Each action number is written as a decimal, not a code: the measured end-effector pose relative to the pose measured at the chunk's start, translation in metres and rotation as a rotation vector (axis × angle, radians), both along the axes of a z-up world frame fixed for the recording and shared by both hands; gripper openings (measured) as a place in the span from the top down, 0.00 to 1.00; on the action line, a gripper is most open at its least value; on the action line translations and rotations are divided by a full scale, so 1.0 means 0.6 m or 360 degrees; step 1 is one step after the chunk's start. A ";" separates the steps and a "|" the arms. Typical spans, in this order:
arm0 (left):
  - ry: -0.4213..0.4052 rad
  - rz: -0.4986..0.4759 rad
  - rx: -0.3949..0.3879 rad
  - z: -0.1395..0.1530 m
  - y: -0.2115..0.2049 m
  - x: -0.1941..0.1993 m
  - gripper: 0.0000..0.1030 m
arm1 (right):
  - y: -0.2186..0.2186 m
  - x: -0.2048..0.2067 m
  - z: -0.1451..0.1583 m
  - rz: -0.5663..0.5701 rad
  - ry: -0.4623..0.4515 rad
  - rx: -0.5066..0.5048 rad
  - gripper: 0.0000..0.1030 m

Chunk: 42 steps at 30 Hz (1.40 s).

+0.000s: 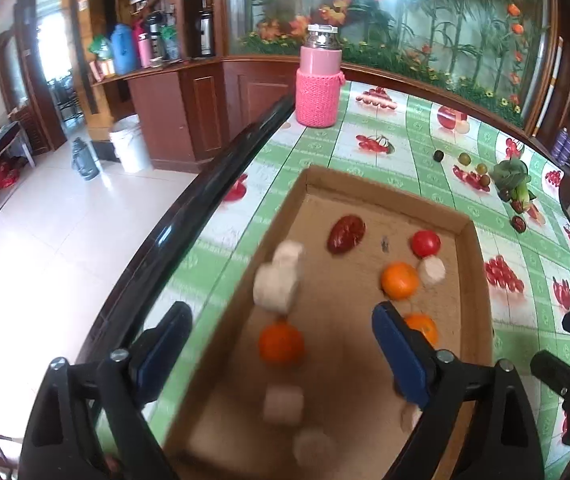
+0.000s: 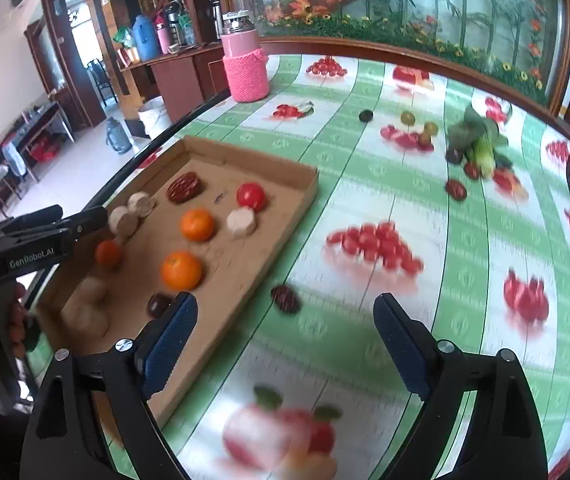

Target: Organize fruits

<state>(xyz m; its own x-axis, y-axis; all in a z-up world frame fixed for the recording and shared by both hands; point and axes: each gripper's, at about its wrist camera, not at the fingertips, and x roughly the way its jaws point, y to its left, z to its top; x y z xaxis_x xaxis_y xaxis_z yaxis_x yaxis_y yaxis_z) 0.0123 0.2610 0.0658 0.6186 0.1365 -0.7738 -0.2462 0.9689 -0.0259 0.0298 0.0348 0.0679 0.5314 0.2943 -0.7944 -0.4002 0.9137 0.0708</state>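
left wrist view: the left tool [image 1: 281, 344] hangs wide open and empty over the box [image 1: 473, 240]. an orange [image 1: 281, 345] lies in the box right between its fingers, untouched; two more oranges, a tomato [image 1: 426, 243], a date [image 1: 346, 234] and pale chunks lie ahead. this looks like a drop just done, with a fresh fetch due.

right wrist view: the right tool [image 2: 285, 340] is also spread wide, holding nothing, over the surface [image 2: 465, 280] beside the box. a loose date [image 2: 285, 299] lies just ahead between its fingers, the likely next pick. farther off sit small dark fruits [image 2: 366, 115] and greens [image 2: 477, 140]; the pink bottle [image 2: 245, 68] stands well clear.
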 end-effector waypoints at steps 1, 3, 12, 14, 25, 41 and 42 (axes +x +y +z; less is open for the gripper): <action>-0.0003 0.0007 -0.0001 -0.001 -0.007 -0.011 0.08 | -0.003 -0.009 -0.001 0.0002 0.0009 0.0006 0.07; -0.0008 0.0023 0.0002 -0.001 -0.025 -0.035 0.08 | -0.011 -0.029 -0.004 0.0003 0.0039 0.0024 0.02; 0.0031 0.0167 -0.0083 -0.010 -0.081 -0.136 0.03 | -0.030 -0.111 -0.034 0.0116 0.0050 -0.0094 0.02; 0.0041 0.0221 -0.0056 -0.014 -0.089 -0.155 0.03 | -0.037 -0.123 -0.038 0.0150 0.0046 -0.0090 0.02; -0.0015 0.0048 0.0081 -0.010 -0.090 -0.214 0.00 | -0.069 -0.176 -0.028 0.0022 0.0014 0.0035 0.02; -0.0107 -0.0079 0.0075 0.001 -0.048 -0.222 0.01 | -0.001 -0.256 -0.005 -0.0237 -0.0154 -0.0013 0.02; -0.0106 -0.0077 0.0056 -0.001 -0.044 -0.223 0.01 | -0.001 -0.257 -0.004 -0.0249 -0.0159 -0.0014 0.02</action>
